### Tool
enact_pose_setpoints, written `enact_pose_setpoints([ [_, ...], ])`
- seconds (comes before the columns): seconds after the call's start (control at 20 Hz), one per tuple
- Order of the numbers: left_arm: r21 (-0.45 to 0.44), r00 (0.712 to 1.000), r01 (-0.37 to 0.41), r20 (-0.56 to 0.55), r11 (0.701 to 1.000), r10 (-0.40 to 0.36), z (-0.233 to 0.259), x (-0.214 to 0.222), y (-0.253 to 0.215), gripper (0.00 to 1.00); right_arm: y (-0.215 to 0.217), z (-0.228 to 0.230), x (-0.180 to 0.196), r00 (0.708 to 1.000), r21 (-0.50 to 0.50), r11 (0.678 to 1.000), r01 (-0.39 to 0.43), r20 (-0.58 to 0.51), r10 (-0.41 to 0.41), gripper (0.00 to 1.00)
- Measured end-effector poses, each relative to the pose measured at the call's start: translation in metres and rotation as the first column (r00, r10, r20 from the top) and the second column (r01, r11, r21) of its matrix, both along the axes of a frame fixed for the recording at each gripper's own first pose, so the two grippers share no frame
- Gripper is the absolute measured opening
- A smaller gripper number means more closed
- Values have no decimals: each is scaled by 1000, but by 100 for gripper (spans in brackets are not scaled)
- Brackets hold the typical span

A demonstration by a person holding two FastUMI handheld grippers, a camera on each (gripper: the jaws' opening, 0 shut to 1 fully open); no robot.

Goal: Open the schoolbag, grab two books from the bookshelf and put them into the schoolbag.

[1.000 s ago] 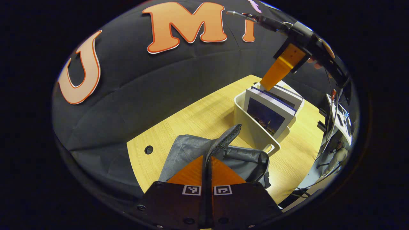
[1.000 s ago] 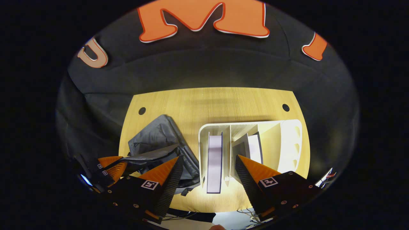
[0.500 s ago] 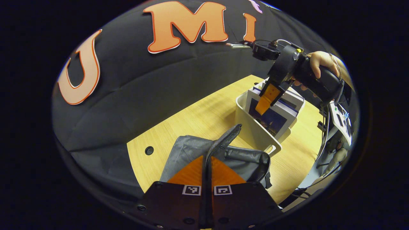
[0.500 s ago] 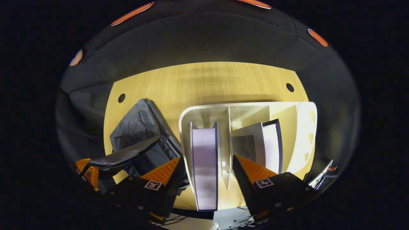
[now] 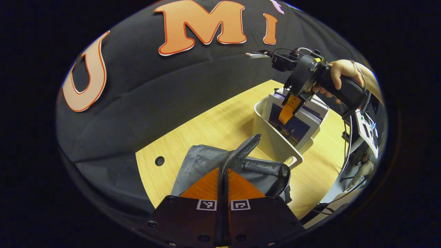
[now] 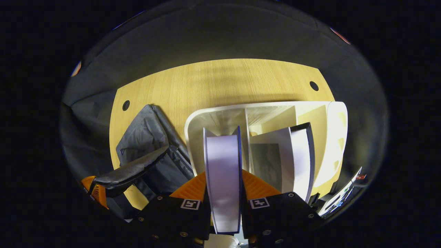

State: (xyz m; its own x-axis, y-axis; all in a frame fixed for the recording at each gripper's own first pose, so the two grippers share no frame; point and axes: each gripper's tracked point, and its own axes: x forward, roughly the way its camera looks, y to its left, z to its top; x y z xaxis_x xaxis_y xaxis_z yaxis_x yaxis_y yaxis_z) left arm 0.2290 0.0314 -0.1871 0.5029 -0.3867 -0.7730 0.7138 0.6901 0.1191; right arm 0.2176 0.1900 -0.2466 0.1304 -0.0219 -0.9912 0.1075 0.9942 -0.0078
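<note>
Wooden surface point(image 6: 220, 79) carries the white bookshelf point(image 6: 193, 119); the right hand-held gripper point(image 6: 224, 191) clamps the book point(image 6: 223, 172) in its leftmost compartment, while the left hand-held gripper point(image 5: 223, 179) pinches the grey schoolbag point(image 5: 203, 162) flap.

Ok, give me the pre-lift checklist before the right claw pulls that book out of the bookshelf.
1. Right claw shut on first book: ok.
2. Left claw pinching schoolbag flap, holding it up: ok.
3. Schoolbag mouth wide enough for the book: cannot tell.
4. Second book leaning in the next compartment, apart from the gripped one: ok.
5. Bookshelf will stay put on the table during the lift: cannot tell.
</note>
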Motion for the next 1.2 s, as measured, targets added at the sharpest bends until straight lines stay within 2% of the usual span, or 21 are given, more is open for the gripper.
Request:
enact_pose_setpoints([
  [0.25,-13,1000,4,2,1000,-4,2,-2,0,1,8,50,-6,999,-19,1000,-21,46,22,37],
  [0.4,-36,1000,0,-5,999,-1,3,-6,1,1,10,100,-5,992,-47,998,-30,125,36,36],
  [0.6,-55,1000,11,-12,998,-12,4,-13,1,1,7,155,-28,976,-66,998,-14,215,27,36],
  [0.75,-55,1000,26,-8,998,-26,6,-16,4,1,4,185,-60,960,-17,999,40,277,-34,36],
  [0.95,-49,999,36,-4,998,-36,8,-17,5,1,-5,211,-109,915,112,986,121,372,-154,36],
  [1.1,-28,998,59,19,998,-58,16,-16,1,1,-17,221,-142,863,256,948,192,416,-287,35],
  [1.2,-10,997,70,32,997,-70,21,-13,0,1,-23,215,-164,815,365,898,244,425,-394,35],
])
